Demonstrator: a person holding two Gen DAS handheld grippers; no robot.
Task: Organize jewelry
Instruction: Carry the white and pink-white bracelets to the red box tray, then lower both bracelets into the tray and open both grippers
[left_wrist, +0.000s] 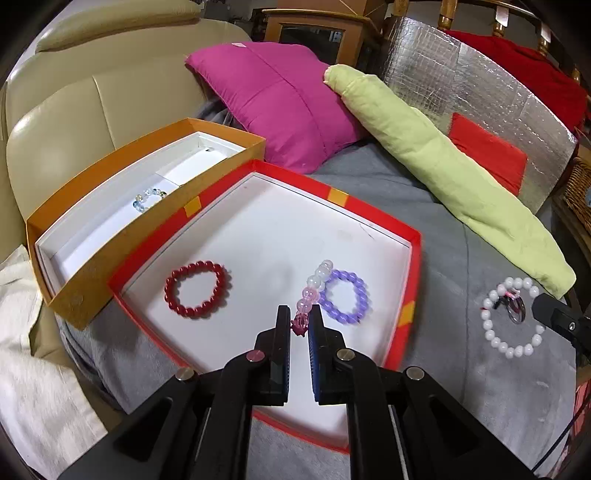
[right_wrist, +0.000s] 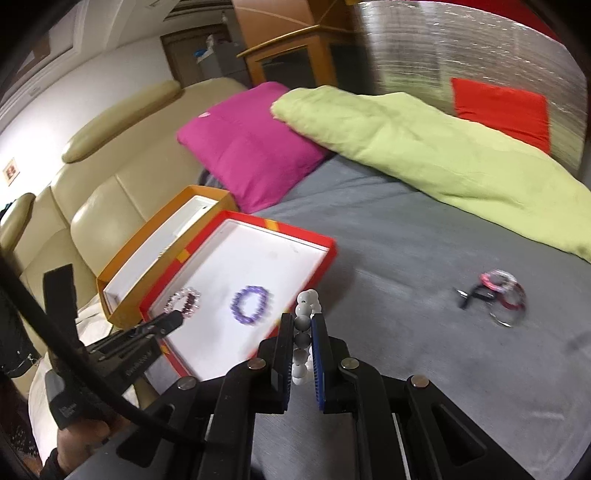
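Left hand-held gripper (left_wrist: 300, 325) nearly closed on pink-clear bracelet (left_wrist: 314, 291), pinched by dark pink charm alone, over red tray (left_wrist: 406, 291). Right hand-held gripper (right_wrist: 303, 332) clamped white bead bracelet (right_wrist: 304, 325) just outside tray rim. Risk: charm slipping (thin purchase), bracelet dropping onto purple bracelet (left_wrist: 345, 297) and tangling; white beads snagging rim on entry. Red bracelet (left_wrist: 195, 288) lay apart.

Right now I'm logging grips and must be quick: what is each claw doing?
Left claw: closed on the pink bracelet, over the red tray.
Right claw: closed on the white bracelet, beside the tray.
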